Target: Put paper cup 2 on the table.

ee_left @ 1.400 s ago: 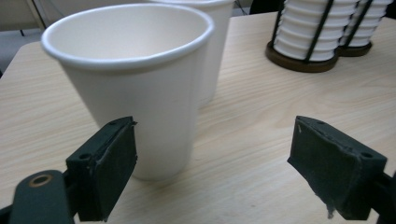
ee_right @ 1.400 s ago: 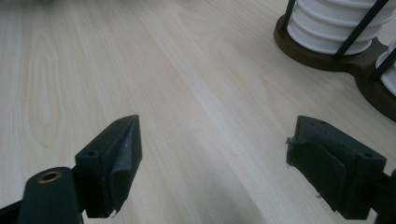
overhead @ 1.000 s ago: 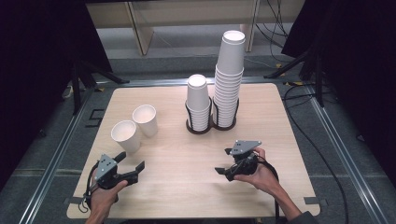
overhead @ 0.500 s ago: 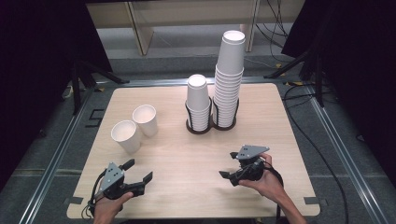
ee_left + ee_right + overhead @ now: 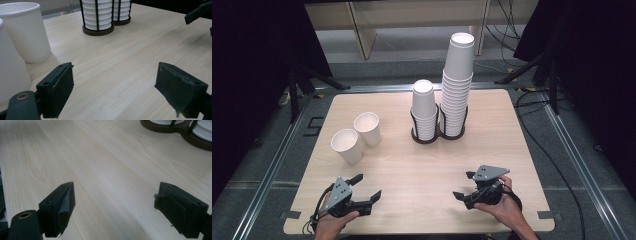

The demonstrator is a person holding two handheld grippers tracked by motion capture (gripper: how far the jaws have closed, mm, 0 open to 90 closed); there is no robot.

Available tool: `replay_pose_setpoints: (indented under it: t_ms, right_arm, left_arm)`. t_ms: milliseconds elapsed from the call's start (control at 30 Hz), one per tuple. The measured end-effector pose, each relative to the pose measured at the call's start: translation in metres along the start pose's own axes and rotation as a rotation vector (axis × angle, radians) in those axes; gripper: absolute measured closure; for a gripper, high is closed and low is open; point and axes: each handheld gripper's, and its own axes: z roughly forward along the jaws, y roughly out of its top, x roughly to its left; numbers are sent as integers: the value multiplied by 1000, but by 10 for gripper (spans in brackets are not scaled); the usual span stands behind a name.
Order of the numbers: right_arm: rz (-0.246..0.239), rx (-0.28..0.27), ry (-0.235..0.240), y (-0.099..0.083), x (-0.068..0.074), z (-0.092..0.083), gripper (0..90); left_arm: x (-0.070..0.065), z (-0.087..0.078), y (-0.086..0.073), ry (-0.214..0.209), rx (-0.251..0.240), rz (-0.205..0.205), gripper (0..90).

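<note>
High view. I hold the left gripper low over the near left corner of the table; its jaws stand apart with nothing between them, pointing toward the middle of the table. In my left gripper view both black pads frame bare wood.

I hold the right gripper over the near right part of the table, with the grey plate on top of it. Its jaws also stand apart and empty, pointing to the left across the table. In my right gripper view the pads flank plain wood grain, and the dark base of the holder lies at the upper right.

Two loose cups stand upright and mouth up on the left half of the table, just beside each other, nearer to my left gripper than to my right but apart from both. In my left gripper view they rise at the left edge: one cup in full and one cut off by the frame.

At the far middle stands the holder, a dark double rack with two stacks of cups: the short stack on the left and the tall stack on the right, touching side by side.
</note>
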Motion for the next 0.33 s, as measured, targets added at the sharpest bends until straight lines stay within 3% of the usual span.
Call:
replay_pose_setpoints:
  t_ms: [333]
  right_arm:
    - [17,24,1,-6,1,-2,159]
  left_arm:
    - [-1,1,0,6,36,1,143]
